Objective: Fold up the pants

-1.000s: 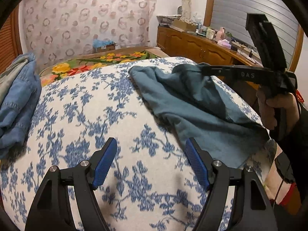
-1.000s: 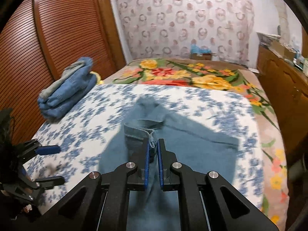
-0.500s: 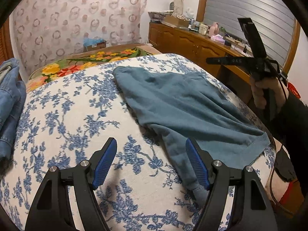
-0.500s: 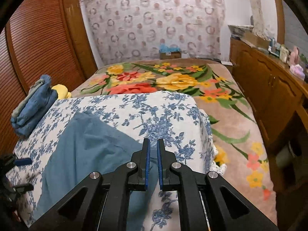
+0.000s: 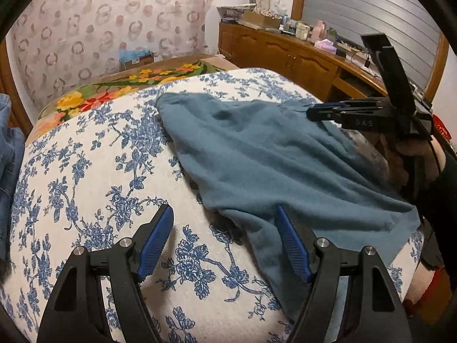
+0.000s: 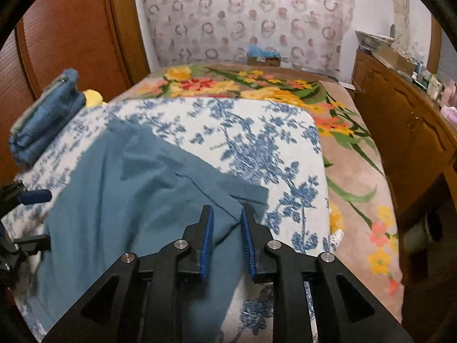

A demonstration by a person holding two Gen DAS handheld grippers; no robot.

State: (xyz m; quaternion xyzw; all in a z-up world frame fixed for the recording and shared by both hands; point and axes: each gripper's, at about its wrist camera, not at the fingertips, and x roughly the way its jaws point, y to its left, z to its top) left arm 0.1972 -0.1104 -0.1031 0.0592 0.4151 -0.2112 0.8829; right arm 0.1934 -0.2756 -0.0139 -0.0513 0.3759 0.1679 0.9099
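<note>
Teal pants lie spread across the blue-flowered bedspread. My left gripper is open just above the bed, and its right finger is over the pants' near edge. In the right wrist view the pants fill the lower left. There my right gripper hovers over a corner of the cloth, its jaws opening, the pads apart and not pressing on the fabric. From the left wrist view the right gripper sits low at the pants' far right edge. The left gripper shows at the left edge.
A folded stack of denim lies at the bed's left side. Beyond the bedspread lies a bright flowered blanket. A wooden cabinet runs along the right and a slatted wooden door along the left. A person's hand holds the right gripper.
The pants, held up by the shut right gripper a second ago, now lie flat on the bed. The right jaws have parted. My left gripper has moved closer to the pants' near edge.
</note>
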